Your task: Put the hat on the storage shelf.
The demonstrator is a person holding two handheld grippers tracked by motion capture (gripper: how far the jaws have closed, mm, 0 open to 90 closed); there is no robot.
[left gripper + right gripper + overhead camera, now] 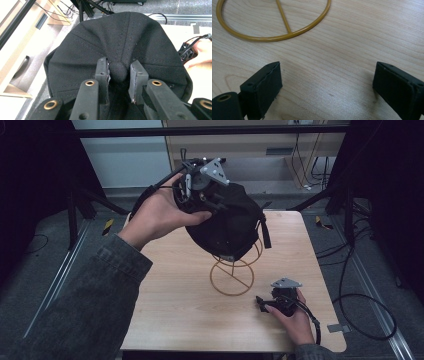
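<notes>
A black cap point(232, 222) sits tilted on a gold wire stand point(232, 277) in the middle of the wooden table point(190, 310). My left gripper point(209, 200), held in a hand, is at the cap's top. In the left gripper view the cap's crown point(120, 37) spreads ahead, and the left gripper point(118, 75) is shut on the round top button point(118, 71). My right gripper point(260, 301) rests low on the table at the front right, apart from the stand. In the right gripper view the right gripper point(327, 82) stands wide open over bare wood, with the stand's ring base point(274, 37) beyond it.
Black frame legs point(345, 205) stand around the table's far corners. Cables point(360, 310) lie on the grey floor to the right. A low wooden shelf point(250, 150) runs behind. The table's right edge is close to my right hand point(200, 53).
</notes>
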